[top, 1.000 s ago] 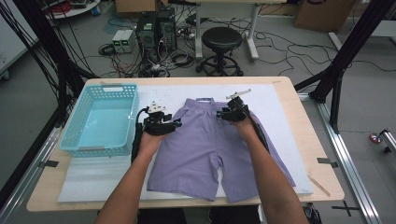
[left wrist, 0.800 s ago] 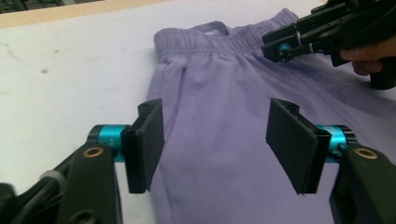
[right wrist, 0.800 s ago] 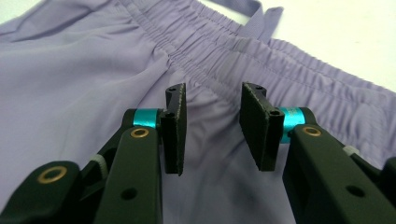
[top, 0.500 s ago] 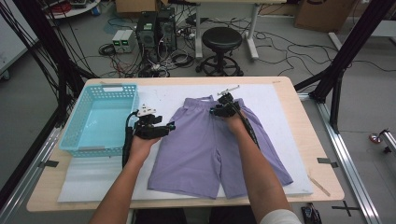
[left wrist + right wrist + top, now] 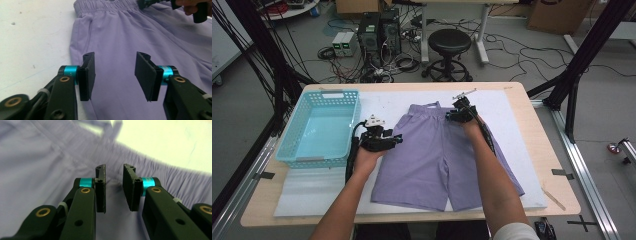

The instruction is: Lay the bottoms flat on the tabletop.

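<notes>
The left gripper [image 5: 114,75] has its two black jaws spread apart with a wide gap. Nothing is between them. They hang over the left side of the soft purple cloth shorts [image 5: 140,45], near the edge of the cloth. These jaws have just been closing a bit.

The right gripper [image 5: 114,188] has its jaws closer together, with a small gap left between them. The pads do not pinch anything. They point at the stretchy, wrinkled waistband [image 5: 160,173] of the shorts, and the cloth lies just under them. These jaws have just been closing too.

The shorts lie flat on a white foam mat [image 5: 512,107] on the light wooden table [image 5: 557,165]. The waistband is at the far end, and the two legs point toward the person.

No words or labels can be read anywhere.

The high view shows much more around the table. The left gripper [image 5: 379,140] sits by the left edge of the shorts [image 5: 437,160], and the right gripper [image 5: 460,112] is up at the waistband. A light blue plastic basket [image 5: 294,150] with holes in its sides stands to the left of the shorts. A round black stool [image 5: 450,42] and black computer boxes [image 5: 379,30] are on the floor behind the table.

The left gripper view shows the other hand far off at the top, by the waistband. The right gripper view is blurry near the top.
</notes>
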Tool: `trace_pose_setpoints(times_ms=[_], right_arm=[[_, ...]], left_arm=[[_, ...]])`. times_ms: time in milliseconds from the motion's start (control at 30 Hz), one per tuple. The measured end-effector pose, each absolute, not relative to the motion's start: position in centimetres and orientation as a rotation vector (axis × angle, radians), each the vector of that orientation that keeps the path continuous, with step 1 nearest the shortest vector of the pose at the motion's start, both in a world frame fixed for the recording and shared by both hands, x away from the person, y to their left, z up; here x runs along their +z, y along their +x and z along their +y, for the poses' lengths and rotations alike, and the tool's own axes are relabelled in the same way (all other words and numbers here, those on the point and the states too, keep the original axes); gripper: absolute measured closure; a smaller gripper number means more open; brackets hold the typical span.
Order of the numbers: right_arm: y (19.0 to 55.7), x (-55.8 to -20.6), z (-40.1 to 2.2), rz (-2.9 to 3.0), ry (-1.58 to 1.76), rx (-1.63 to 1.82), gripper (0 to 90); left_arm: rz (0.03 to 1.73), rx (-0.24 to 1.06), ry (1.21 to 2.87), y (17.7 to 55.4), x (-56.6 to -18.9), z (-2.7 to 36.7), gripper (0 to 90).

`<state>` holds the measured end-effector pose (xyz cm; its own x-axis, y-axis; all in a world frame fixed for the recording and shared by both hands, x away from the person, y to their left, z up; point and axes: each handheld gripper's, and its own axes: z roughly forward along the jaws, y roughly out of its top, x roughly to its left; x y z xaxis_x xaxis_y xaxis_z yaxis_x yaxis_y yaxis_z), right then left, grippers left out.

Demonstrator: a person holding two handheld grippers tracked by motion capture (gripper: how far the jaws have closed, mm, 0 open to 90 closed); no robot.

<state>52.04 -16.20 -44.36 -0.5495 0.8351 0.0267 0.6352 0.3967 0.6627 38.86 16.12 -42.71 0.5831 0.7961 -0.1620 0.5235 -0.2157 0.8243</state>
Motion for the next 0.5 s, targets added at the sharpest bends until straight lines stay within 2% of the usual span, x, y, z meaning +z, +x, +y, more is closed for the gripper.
trace_pose_setpoints(times_ms=[67, 200, 267, 333, 400, 500], right_arm=[[52.3, -44.8, -16.0, 2.338, 1.293, 0.905, 74.5], [52.5, -45.2, -15.6, 2.267, 1.286, 0.877, 73.6], [52.4, -45.1, -15.7, 2.273, 1.314, 0.917, 64.4], [52.1, -44.6, -16.2, 2.288, 1.322, 0.945, 63.1], [51.6, -43.7, -17.4, 2.286, 1.310, 0.961, 63.0], [50.4, -43.0, -20.0, 2.241, 1.292, 0.957, 67.6]], left_arm=[[1.059, 0.379, 1.895, 38.7, -42.7, 16.0, 56.2], [1.067, 0.392, 1.889, 38.4, -42.3, 16.3, 56.0], [1.063, 0.401, 1.886, 38.2, -42.3, 16.4, 56.1], [1.080, 0.405, 1.889, 38.0, -42.8, 16.6, 57.5], [1.105, 0.397, 1.896, 37.9, -43.7, 16.7, 57.8], [1.114, 0.389, 1.908, 37.7, -44.8, 16.6, 59.4]])
